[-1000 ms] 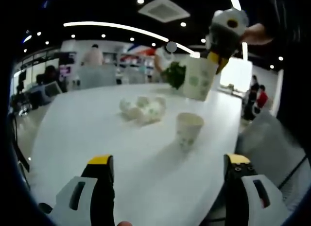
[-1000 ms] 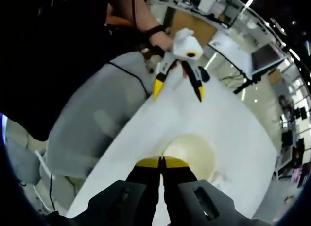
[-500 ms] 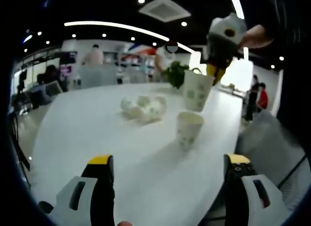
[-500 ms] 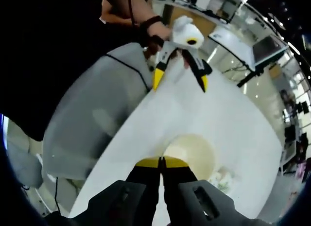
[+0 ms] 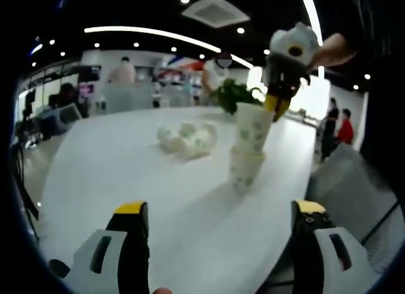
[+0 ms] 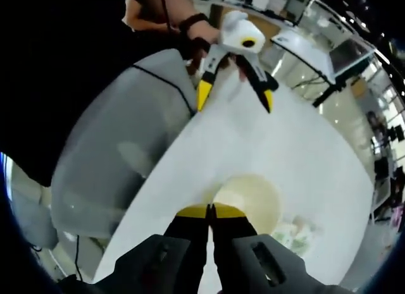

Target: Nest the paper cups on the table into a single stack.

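A white paper cup with green print [image 5: 245,169] stands upright on the white table [image 5: 126,161]. A second cup [image 5: 254,126] hangs just above it with its base in the standing cup's mouth. My right gripper [image 5: 276,104] comes down from the upper right, shut on this cup's rim. In the right gripper view my jaws [image 6: 210,210] are pinched on the rim of the held cup [image 6: 253,196], whose pale inside shows. Several more cups [image 5: 186,140] lie in a heap further back. My left gripper [image 5: 220,208] stands open near the table's front edge, also seen as the left gripper [image 6: 235,98].
A grey chair [image 6: 120,155] stands at the table's edge, also visible as the chair [image 5: 354,174]. A green plant [image 5: 229,95] sits at the table's far end. People stand and sit in the background. Bare table surface stretches to the left of the cups.
My right gripper has come down and leftwards with its cup, from well above the standing cup to its base entering that cup's mouth. The left gripper has stayed put.
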{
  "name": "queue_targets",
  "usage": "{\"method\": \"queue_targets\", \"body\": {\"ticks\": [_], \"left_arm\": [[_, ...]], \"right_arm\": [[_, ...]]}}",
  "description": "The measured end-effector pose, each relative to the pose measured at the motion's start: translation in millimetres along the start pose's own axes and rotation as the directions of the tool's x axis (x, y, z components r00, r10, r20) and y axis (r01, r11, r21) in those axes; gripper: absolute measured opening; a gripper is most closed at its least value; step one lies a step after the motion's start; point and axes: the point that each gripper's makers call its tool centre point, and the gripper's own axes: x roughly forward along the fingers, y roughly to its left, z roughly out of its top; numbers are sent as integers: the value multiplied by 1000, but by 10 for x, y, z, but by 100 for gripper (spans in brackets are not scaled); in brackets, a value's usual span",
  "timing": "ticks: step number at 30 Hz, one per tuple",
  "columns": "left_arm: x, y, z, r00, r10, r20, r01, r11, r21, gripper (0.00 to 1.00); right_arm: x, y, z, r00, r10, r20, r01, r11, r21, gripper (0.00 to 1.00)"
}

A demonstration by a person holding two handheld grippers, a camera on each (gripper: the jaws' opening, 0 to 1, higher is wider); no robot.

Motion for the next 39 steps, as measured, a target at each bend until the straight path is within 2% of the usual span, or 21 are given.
{"method": "queue_targets", "body": {"ticks": [20, 39], "left_arm": [[9, 35, -31, 1000, 0, -2, 0, 1000, -2, 91], [-10, 29, -71, 1000, 7, -1, -7, 1000, -13, 92]], "right_arm": [[248, 0, -61, 1000, 8, -12, -8, 1000, 16, 0], [429, 55, -193, 999, 26, -41, -24, 999, 25, 0]]}}
